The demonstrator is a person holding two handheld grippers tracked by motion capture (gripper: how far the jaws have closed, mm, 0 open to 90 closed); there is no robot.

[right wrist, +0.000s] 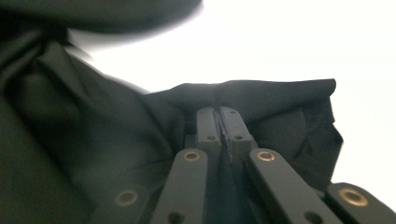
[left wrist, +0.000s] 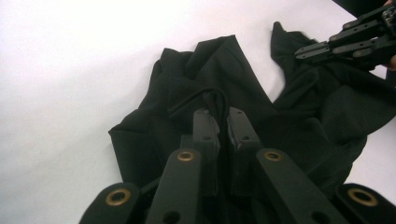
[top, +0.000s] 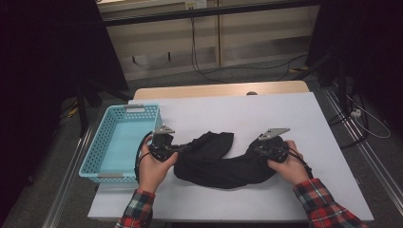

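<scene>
High view: black cloth [top: 218,159] bunched at table [top: 285,114] centre, pinched at nine o'clock by left gripper [top: 175,151], at three o'clock by right gripper [top: 259,151], both clenched; basket [top: 97,166] at nine o'clock unfilled, folding or stowing probably yet ahead.

Light: the matte white tabletop [top: 228,114] is evenly lit from above, room edges left dark | Glare: the tabletop is washed out in both gripper views | Shadows: folds in the crumpled black cloth garment [top: 218,159] are barely separated | Blur: upper left of the right gripper view is smeared.
</scene>
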